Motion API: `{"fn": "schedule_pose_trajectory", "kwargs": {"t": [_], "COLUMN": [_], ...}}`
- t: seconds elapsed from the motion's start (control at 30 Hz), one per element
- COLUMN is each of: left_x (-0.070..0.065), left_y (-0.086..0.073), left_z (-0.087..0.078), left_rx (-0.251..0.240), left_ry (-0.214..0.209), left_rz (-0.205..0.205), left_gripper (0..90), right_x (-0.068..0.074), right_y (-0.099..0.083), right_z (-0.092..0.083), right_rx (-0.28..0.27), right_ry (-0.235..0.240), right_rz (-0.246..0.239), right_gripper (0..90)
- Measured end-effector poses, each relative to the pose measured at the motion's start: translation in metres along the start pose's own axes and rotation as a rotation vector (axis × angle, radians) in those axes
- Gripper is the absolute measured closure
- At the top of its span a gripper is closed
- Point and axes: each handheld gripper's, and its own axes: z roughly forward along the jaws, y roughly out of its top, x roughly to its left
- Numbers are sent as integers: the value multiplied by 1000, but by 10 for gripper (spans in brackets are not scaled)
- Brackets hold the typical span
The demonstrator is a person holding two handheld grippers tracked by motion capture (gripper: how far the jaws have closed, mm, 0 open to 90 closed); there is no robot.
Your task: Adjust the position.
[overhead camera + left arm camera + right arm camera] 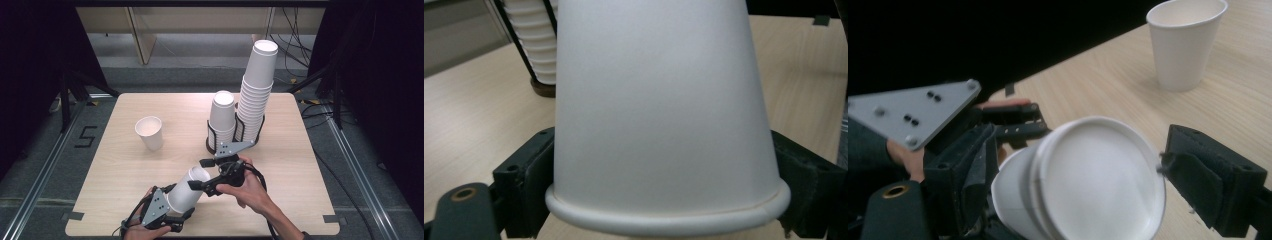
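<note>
The table [150, 165] is carrying 1 upright paper cup [149, 132] standing alone toward the left, mouth up, and 2 upside-down cup stacks [255, 100] sitting in a black wire holder [212, 137] at the far right: 1 tall, 1 short. Individual cups in those stacks are too many and too tightly nested to count.

2 grippers are working near the front edge. The left gripper [172, 210] is clamping the wide rim end of the held cups [187, 190], which are lying tilted, base pointing up and away; its pads [531, 170] are pressing both sides of the wall. At least 2 nested cups are showing at the base. The right gripper [1073, 170] is standing wide, its 2 jaws straddling that base end; the far pad [1198, 175] is sitting just beside the rim, contact unclear.
</note>
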Motion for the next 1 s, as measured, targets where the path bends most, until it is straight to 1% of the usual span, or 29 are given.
{"fn": "schedule_pose_trajectory", "kwargs": {"t": [0.03, 0.07, 0.1, 0.13, 0.17, 0.2, 0.23, 0.27, 0.3, 0.37, 0.4, 0.47, 0.5, 0.57, 0.6, 0.63, 0.67, 0.7, 0.73, 0.77, 0.8, 0.83, 0.87, 0.9, 0.97, 1.0], "left_x": [0, 0, -1, -1, -2, -3, -3, -4, -4, -5, -6, -7, -9, -10, -11, -11, -11, -11, -13, -12, -10, -12, -12, -12, -13, -15], "left_y": [0, 0, 0, 1, 1, 1, 1, 2, 1, 1, 1, 2, 2, 3, 2, 2, 3, 3, 2, 3, 4, 3, 4, 4, 4, 4], "left_z": [0, 1, 1, 0, 1, 1, 2, 2, 2, 2, 3, 3, 3, 3, 4, 4, 4, 3, 4, 4, 3, 4, 2, 2, 2, 3], "left_rx": [16, 12, 18, 33, 40, 53, 65, 81, 81, 116, 119, 132, 138, 161, 159, 161, 168, 179, 171, 178, 197, 183, 199, 205, 207, 200], "left_ry": [-5, -18, -16, -22, -24, -39, -41, -57, -56, -80, -91, -111, -118, -132, -143, -141, -153, -151, -150, -157, -158, -167, -173, -177, -182, -184], "left_rz": [8, 8, 17, 31, 41, 43, 61, 66, 75, 92, 96, 113, 113, 136, 141, 144, 153, 168, 157, 167, 199, 178, 183, 210, 203, 207], "left_gripper": [127, 129, 130, 132, 134, 135, 136, 136, 136, 137, 137, 137, 137, 137, 137, 137, 137, 138, 138, 138, 138, 138, 139, 139, 139, 139], "right_x": [1, 1, 1, 1, 0, 0, -1, 0, -1, 0, 0, 2, 3, 4, 5, 6, 7, 8, 9, 10, 11, 13, 13, 13, 16, 18], "right_y": [0, 0, 0, 0, -1, -1, -1, -2, -2, -3, -3, -4, -5, -6, -7, -8, -8, -9, -9, -10, -10, -11, -12, -12, -14, -15], "right_z": [-3, -4, -5, -6, -7, -8, -8, -9, -9, -10, -10, -9, -9, -8, -7, -6, -6, -5, -4, -3, -2, -2, 0, 1, 5, 6], "right_rx": [30, 41, 56, 71, 88, 100, 112, 132, 146, 172, 198, 237, 265, 293, 308, 328, 338, 358, 369, 379, 394, 415, 431, 447, 473, 497], "right_ry": [-23, -30, -42, -42, -37, -31, -35, -28, -19, -22, -19, -4, 5, 9, 14, 16, 20, 32, 36, 36, 32, 22, 23, 25, 27, 17], "right_rz": [-35, -51, -66, -79, -95, -98, -112, -130, -150, -178, -198, -212, -217, -244, -257, -268, -277, -291, -302, -308, -320, -322, -359, -368, -387, -383], "right_gripper": [157, 158, 158, 158, 158, 158, 160, 165, 169, 170, 174, 175, 175, 178, 179, 179, 180, 180, 181, 181, 181, 180, 180, 180, 181, 181]}}
